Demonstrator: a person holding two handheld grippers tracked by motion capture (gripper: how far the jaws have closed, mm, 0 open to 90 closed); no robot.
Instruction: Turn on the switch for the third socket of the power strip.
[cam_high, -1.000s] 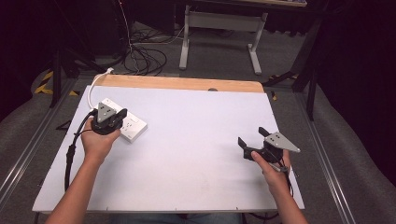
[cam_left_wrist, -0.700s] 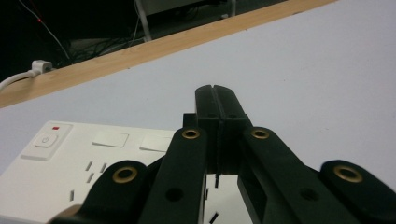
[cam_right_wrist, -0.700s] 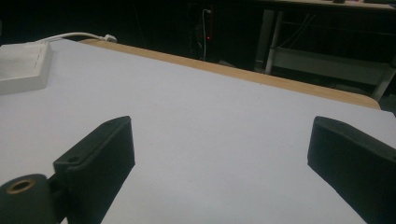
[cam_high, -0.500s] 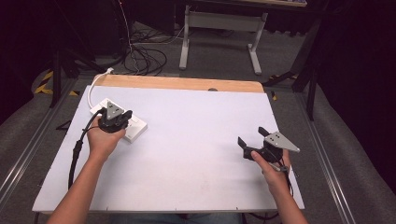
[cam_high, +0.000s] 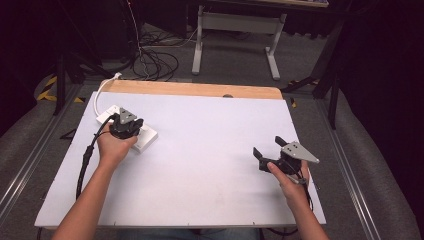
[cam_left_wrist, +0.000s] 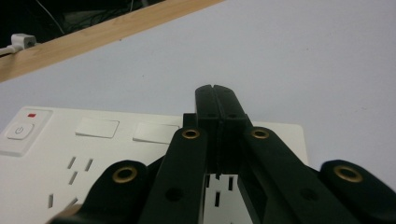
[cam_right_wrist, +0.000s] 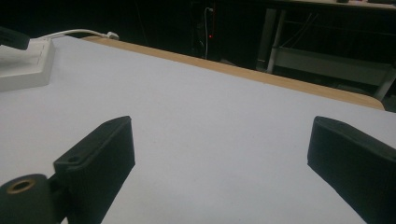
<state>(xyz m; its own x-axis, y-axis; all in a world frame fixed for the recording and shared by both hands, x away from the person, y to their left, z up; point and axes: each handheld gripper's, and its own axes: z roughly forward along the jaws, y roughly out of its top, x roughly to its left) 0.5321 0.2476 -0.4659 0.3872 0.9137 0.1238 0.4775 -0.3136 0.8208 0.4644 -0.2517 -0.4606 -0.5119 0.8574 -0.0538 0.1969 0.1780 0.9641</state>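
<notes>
A white power strip (cam_high: 146, 140) lies on the white table (cam_high: 210, 150) at the far left, and its power button (cam_left_wrist: 18, 130) and sockets (cam_left_wrist: 74, 170) show in the left gripper view. My left gripper (cam_high: 134, 124) hovers right over the strip (cam_left_wrist: 102, 140). Its jaws (cam_left_wrist: 217, 98) are pressed together with nothing between them. My right gripper (cam_high: 267, 148) is held low over the table's right side. It is open wide (cam_right_wrist: 219, 135) with bare tabletop between the fingers.
The strip's white cable (cam_high: 101, 91) runs off the far left corner, past the wooden back edge (cam_high: 200, 90). Its plug end (cam_left_wrist: 21, 41) lies at that edge. Beyond the table are floor cables (cam_high: 155, 60) and a metal stand (cam_high: 235, 30).
My left gripper has shifted a little to the right along the power strip. The right gripper has stayed in place, open.
</notes>
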